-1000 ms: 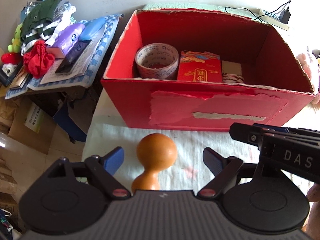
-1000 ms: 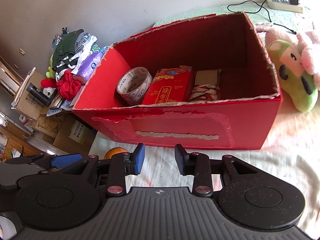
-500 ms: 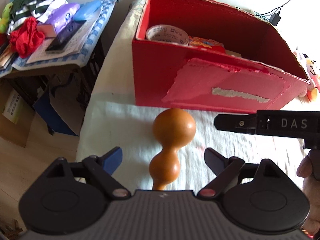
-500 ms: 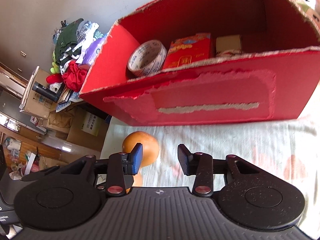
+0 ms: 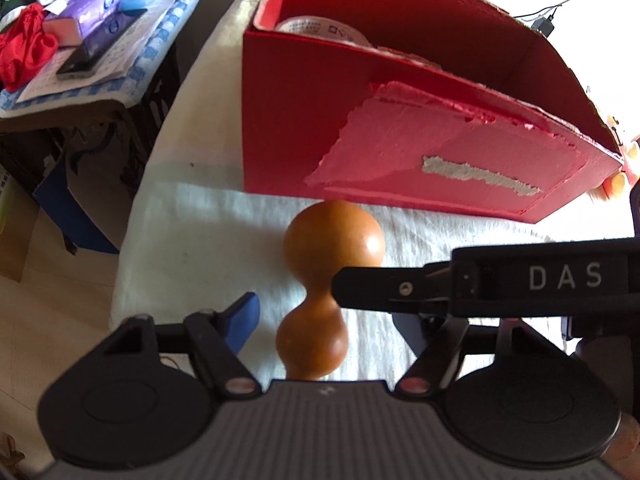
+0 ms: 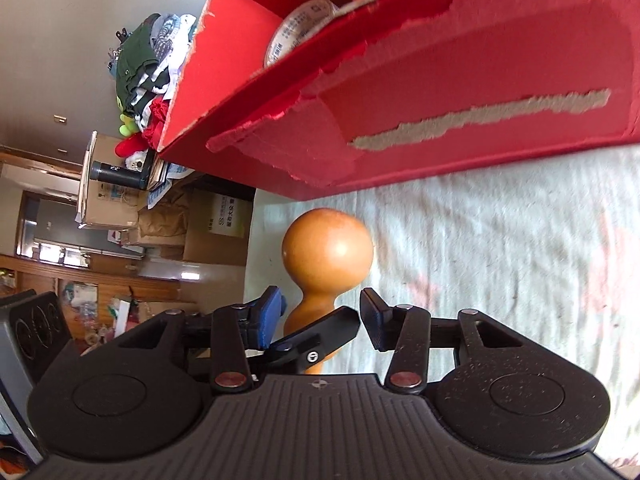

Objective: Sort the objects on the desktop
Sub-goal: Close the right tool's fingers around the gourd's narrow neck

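An orange-brown wooden gourd [image 5: 332,248] lies on the white cloth, just in front of the red cardboard box [image 5: 400,120]. My left gripper [image 5: 326,326] is wide open with the gourd's smaller bulb between its fingers, not touching. One black finger of my right gripper [image 5: 400,288] crosses in from the right at the gourd's waist. In the right wrist view, my right gripper [image 6: 322,316] stands open astride the gourd's [image 6: 328,256] neck, with a left finger [image 6: 316,336] across it. The box [image 6: 440,80] holds a tape roll [image 6: 304,24].
The cloth's left edge [image 5: 132,240] drops to the floor and cardboard boxes [image 6: 216,232]. A side table [image 5: 100,60] at the left carries clothes, tissue packs and a phone. A plush toy [image 5: 616,184] sits past the box's right end.
Both grippers have come lower and closer to the gourd. The right gripper's fingers now straddle its neck. The gourd and the box have stayed put.
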Demonstrator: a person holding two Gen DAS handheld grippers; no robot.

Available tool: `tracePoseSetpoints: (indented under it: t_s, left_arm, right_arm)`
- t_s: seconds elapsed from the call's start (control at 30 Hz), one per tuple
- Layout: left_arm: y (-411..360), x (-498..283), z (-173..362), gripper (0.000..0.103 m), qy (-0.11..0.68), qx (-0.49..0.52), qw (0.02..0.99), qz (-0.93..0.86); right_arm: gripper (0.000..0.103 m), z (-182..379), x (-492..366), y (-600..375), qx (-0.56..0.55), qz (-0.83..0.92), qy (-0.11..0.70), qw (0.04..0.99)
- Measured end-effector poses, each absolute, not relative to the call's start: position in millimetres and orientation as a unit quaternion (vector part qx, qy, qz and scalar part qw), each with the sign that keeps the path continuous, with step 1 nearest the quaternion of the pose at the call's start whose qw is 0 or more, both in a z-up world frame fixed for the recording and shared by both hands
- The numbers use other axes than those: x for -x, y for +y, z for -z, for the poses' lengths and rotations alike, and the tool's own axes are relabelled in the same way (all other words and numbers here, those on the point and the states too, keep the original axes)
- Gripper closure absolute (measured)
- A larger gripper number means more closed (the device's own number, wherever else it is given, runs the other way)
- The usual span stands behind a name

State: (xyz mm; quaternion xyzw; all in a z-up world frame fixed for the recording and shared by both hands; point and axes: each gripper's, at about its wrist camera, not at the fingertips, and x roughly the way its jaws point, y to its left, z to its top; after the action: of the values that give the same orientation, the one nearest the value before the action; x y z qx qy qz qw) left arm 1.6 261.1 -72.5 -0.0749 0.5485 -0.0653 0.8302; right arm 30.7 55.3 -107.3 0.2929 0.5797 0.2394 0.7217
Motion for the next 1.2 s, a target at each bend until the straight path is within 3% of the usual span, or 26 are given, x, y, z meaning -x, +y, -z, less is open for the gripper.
tracePoseSetpoints:
  t_s: [0.37, 0.6, 0.8, 1.2]
  left_arm:
    - [268.3, -10.5, 79.5, 0.039, 0.562, 0.074, 0.821, 0.068]
    - [264.9, -13.9, 83.9, 0.054, 0.572, 0.077, 0.813, 0.076]
    - [257.1, -13.6, 81.9, 0.064, 0.570, 0.075, 0.814, 0.085]
    - [210.4, -10.5, 74.0, 0.065, 0.561, 0.045, 0.819, 0.106]
  right_arm:
    - [0.055, 117.2, -38.1, 61.7, -0.300, -0.237, 0.591, 0.711]
    - [0.054, 121.3, -42.2, 63.8, -0.282, -0.242, 0.600, 0.709]
    - [0.061, 122.0, -42.6, 58.7, -0.288, -0.240, 0.600, 0.707]
    - [0.065, 115.1, -39.3, 19.5, -0.287, -0.233, 0.593, 0.715]
